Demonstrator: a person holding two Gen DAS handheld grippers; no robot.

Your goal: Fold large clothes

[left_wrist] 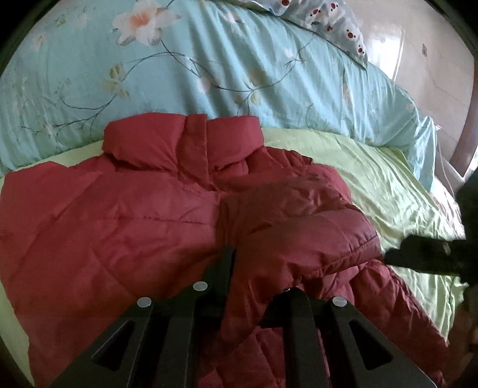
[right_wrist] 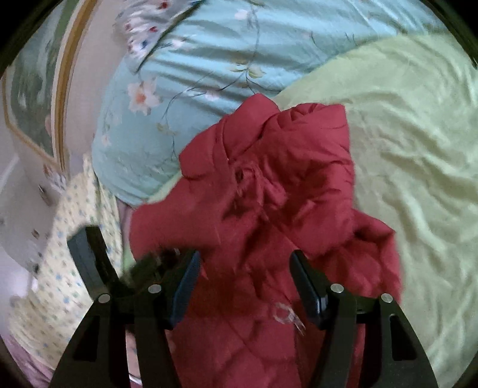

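Observation:
A dark red quilted puffer jacket (left_wrist: 125, 215) lies on the light green bedsheet (left_wrist: 373, 179), collar toward the far side. My left gripper (left_wrist: 257, 268) is shut on the jacket's right sleeve (left_wrist: 313, 235), which is bunched over the jacket body and hides one fingertip. In the right wrist view the jacket (right_wrist: 269, 185) lies crumpled under my right gripper (right_wrist: 243, 268), which is open just above the fabric with nothing between its fingers. The right gripper shows as a dark shape (left_wrist: 424, 253) at the right edge of the left wrist view.
A rolled turquoise floral quilt (left_wrist: 209, 65) lies along the far side of the bed, with a patterned pillow (left_wrist: 328, 21) behind it. A yellow dotted cloth (right_wrist: 65, 268) hangs at the bed's left edge. A framed picture (right_wrist: 33, 89) hangs on the wall.

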